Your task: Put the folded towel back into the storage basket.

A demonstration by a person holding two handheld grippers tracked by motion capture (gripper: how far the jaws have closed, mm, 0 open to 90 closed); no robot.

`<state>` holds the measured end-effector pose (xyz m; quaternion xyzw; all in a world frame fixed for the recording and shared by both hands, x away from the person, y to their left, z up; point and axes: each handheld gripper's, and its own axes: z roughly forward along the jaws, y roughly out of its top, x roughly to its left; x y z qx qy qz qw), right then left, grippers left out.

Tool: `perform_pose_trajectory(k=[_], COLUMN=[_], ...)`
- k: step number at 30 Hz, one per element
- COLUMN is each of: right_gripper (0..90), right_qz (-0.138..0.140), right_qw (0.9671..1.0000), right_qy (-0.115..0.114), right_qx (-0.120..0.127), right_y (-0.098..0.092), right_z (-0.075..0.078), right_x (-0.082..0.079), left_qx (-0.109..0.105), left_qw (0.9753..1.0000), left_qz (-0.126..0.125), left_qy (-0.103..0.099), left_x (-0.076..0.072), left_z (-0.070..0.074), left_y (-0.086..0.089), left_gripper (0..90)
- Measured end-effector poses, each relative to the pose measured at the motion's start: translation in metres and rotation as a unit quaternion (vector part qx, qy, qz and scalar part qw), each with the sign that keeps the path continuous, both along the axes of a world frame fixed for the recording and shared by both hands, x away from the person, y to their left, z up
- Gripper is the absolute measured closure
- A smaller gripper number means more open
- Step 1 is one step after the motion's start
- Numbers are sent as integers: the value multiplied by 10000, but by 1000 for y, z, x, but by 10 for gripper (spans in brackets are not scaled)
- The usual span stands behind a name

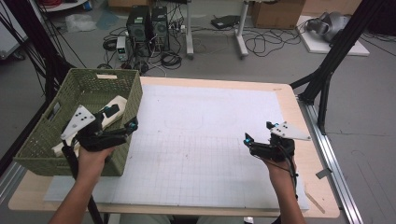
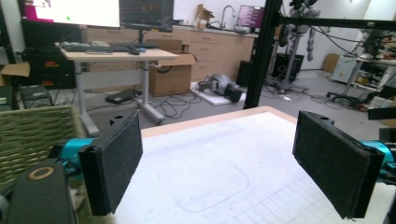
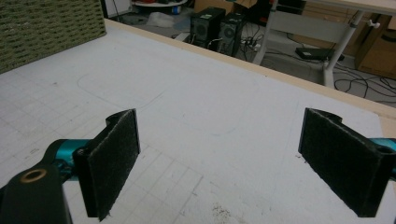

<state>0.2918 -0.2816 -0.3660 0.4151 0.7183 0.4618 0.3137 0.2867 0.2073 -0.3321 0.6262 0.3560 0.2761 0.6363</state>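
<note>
A white gridded mat (image 1: 205,140) is covering the tabletop (image 1: 308,154). The green woven basket (image 1: 100,81) is sitting at its left edge, holding a white power strip (image 1: 114,109). The left gripper (image 1: 122,126) is hovering at the basket's near right corner, jaws spread, pinching nothing. The right gripper (image 1: 258,131) is hanging over the mat's right side, jaws likewise spread wide.

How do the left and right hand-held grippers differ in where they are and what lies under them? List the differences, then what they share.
1. The left hand-held gripper hangs at the green basket's near right wall; the right hand-held gripper is over the white gridded mat, far from the basket.
2. A cream power strip lies in the basket beside the left one; nothing lies by the right one.
Shared: both have their jaws wide open and empty.
</note>
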Motion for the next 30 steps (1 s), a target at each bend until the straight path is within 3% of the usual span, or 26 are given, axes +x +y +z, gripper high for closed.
perform_pose_trajectory(k=[2, 4, 11, 20, 25, 27, 30], right_gripper=[116, 116, 116, 116, 116, 116, 116], right_qz=[40, 31, 14, 5, 29, 33, 11], right_qw=[10000, 10000, 10000, 10000, 9999, 9999, 9999], right_qy=[30, 37, 79, 92, 75, 54, 51], right_qx=[-59, -83, -2, -37, -108, -111, -93], right_y=[-1, -2, -9, -10, -7, -6, -6], right_z=[-1, -3, -9, -13, -14, -13, -14], right_x=[-1, -3, -6, -6, -9, -10, -10], left_qx=[85, 28, 174, 389, 444, 524, 470], left_qw=[10000, 9999, 9992, 9970, 9956, 9950, 9954], left_qz=[-19, -69, -346, -646, -721, -721, -694], left_qy=[-13, -75, 19, 188, 400, 452, 459], left_x=[0, 0, 0, -5, -5, -3, -3], left_z=[-1, 0, -5, -30, -52, -56, -56], left_y=[-8, -14, -41, -73, -80, -80, -78], left_gripper=[166, 170, 170, 174, 178, 180, 180])
